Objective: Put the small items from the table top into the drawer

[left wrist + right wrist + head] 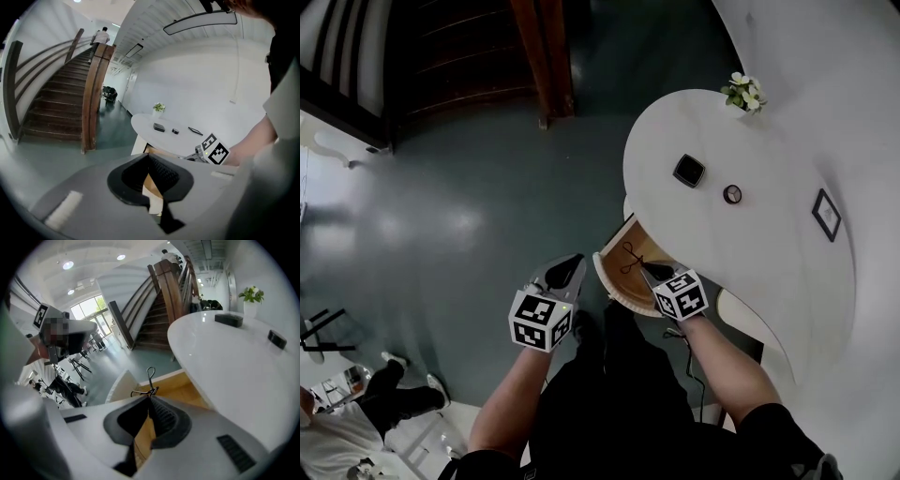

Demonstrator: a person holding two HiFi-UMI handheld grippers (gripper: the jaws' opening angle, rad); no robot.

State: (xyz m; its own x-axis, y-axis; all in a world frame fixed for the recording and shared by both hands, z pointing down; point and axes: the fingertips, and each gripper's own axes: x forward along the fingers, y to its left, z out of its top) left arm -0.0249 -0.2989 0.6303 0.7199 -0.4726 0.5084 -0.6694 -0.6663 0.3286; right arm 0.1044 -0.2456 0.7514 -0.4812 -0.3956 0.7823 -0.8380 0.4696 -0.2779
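The drawer (pixel 617 281) under the white round table (pixel 769 244) stands pulled out, showing its wooden bottom. My right gripper (pixel 645 270) hangs over it, shut on a black wire clip (pixel 628 255); the right gripper view shows the clip (pixel 149 380) sticking out of the closed tips (pixel 150 397). My left gripper (pixel 576 261) is shut and holds nothing, just left of the drawer front, over the floor. On the table top lie a black square box (pixel 689 171), a small round item (pixel 732 194) and a flat dark-framed piece (pixel 827 214).
A potted plant (pixel 743 92) stands at the table's far edge. A wooden staircase (pixel 61 98) with a post (pixel 546 56) rises beyond the grey-green floor. The left gripper view shows the right gripper's marker cube (pixel 214 151) beside the drawer.
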